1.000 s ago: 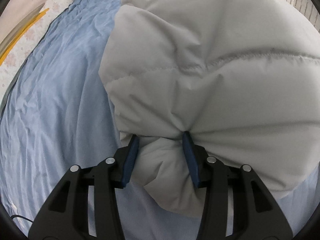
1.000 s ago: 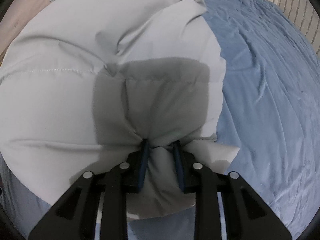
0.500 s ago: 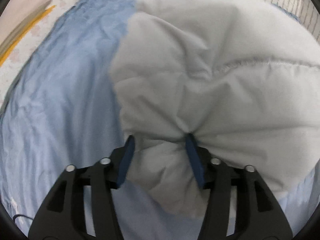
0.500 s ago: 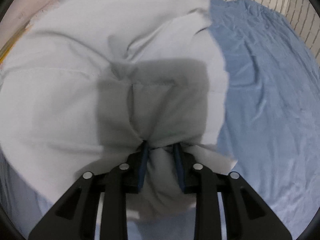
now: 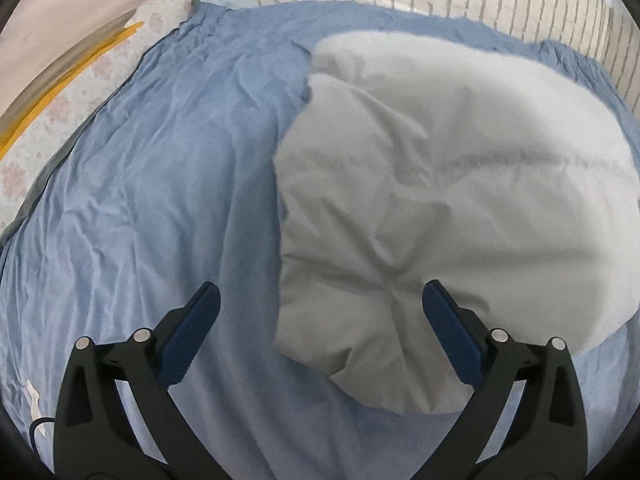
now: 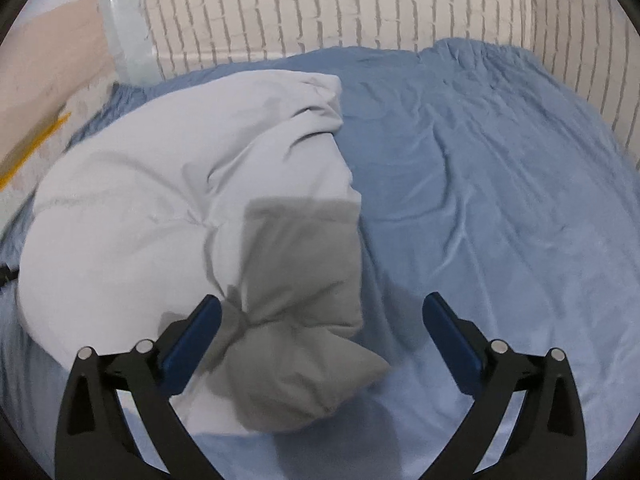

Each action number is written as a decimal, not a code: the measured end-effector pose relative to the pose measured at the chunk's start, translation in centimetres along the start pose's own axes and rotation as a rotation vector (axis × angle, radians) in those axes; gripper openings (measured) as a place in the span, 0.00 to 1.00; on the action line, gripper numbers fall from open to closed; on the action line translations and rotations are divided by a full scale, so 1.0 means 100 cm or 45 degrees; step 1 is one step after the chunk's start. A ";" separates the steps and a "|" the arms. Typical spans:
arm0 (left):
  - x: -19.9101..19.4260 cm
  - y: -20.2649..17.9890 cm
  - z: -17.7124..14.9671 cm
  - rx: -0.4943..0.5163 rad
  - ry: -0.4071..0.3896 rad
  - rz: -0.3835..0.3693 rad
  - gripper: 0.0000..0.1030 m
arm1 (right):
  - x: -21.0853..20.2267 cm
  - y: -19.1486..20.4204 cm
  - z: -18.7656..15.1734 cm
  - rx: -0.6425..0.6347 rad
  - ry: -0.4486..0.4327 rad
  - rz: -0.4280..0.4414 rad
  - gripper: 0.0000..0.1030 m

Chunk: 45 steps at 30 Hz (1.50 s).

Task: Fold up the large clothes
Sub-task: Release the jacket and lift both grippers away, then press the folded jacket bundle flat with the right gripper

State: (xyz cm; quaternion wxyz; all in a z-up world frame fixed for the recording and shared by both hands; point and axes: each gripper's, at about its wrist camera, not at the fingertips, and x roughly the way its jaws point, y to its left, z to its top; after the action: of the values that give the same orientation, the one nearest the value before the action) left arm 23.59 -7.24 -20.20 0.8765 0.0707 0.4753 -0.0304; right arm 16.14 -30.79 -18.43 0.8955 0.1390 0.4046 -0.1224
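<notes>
A wrinkled blue sheet covers the bed, and the puffy pale grey quilted jacket lies folded in a rounded heap on it, toward the striped wall behind. A second ago both tools pinched bunched folds of this jacket; now each has let go and the padding has sprung back, leaving star-shaped creases where it was squeezed. The left hand-held gripper is spread wide, its blue-padded right finger at the jacket's near edge, the other over bare sheet; whether the finger touches cloth is unclear. The right hand-held gripper is equally wide apart, its left finger against the darker grey, shadowed corner of the jacket, its right finger over the sheet. The fabric looks smooth and soft, stitched in broad bands.
</notes>
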 end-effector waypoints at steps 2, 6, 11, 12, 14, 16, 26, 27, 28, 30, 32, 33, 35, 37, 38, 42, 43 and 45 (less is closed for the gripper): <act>0.005 -0.007 -0.004 0.035 0.008 0.023 0.97 | 0.012 -0.001 0.000 0.028 0.005 0.016 0.98; 0.005 -0.013 -0.009 0.063 -0.008 0.052 0.97 | 0.035 0.001 -0.003 0.052 0.062 0.080 0.98; 0.007 -0.012 -0.010 0.028 0.015 0.013 0.97 | 0.050 -0.004 -0.019 0.179 0.170 0.213 0.98; 0.013 -0.015 -0.014 0.029 0.016 0.013 0.97 | 0.050 -0.002 -0.024 0.180 0.185 0.237 0.98; 0.010 -0.017 -0.003 0.040 0.018 0.023 0.97 | 0.044 0.003 -0.030 0.159 0.194 0.270 0.98; 0.006 -0.015 0.000 0.050 0.013 0.038 0.97 | 0.035 0.011 -0.032 0.097 0.179 0.262 0.97; 0.013 -0.014 -0.002 0.046 0.011 0.019 0.97 | 0.035 0.058 -0.018 -0.137 0.187 0.099 0.91; 0.019 -0.020 -0.004 0.045 0.009 0.017 0.97 | 0.038 0.060 -0.017 -0.142 0.198 0.089 0.88; 0.028 -0.017 -0.006 0.045 0.007 0.014 0.97 | 0.038 0.062 -0.017 -0.146 0.204 0.086 0.82; 0.026 -0.015 -0.009 0.043 0.004 0.004 0.97 | 0.038 0.066 -0.016 -0.161 0.204 0.063 0.71; 0.026 -0.014 -0.009 0.037 0.004 -0.008 0.97 | 0.036 0.070 -0.020 -0.186 0.197 0.031 0.62; 0.026 -0.013 -0.010 0.032 0.005 -0.015 0.97 | 0.035 0.073 -0.020 -0.196 0.197 0.018 0.59; 0.028 -0.013 -0.010 0.028 0.007 -0.025 0.97 | 0.033 0.077 -0.023 -0.210 0.207 -0.006 0.56; 0.026 -0.013 -0.011 0.030 0.007 -0.029 0.97 | 0.032 0.080 -0.024 -0.225 0.213 -0.018 0.54; 0.025 -0.012 -0.011 0.032 0.007 -0.035 0.97 | 0.032 0.080 -0.025 -0.230 0.216 -0.021 0.54; 0.023 -0.011 -0.014 0.046 0.002 -0.040 0.97 | 0.032 0.083 -0.027 -0.240 0.226 -0.033 0.53; 0.021 -0.010 -0.017 0.046 0.001 -0.042 0.97 | 0.031 0.083 -0.028 -0.238 0.229 -0.037 0.54; 0.021 -0.007 -0.017 0.032 -0.004 -0.050 0.97 | 0.033 0.084 -0.024 -0.237 0.232 -0.041 0.54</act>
State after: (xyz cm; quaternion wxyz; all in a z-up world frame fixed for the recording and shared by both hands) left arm 23.27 -7.63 -22.91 0.8754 0.0721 0.4749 -0.0537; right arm 19.37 -22.46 -21.21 0.8620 0.0595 0.4960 -0.0857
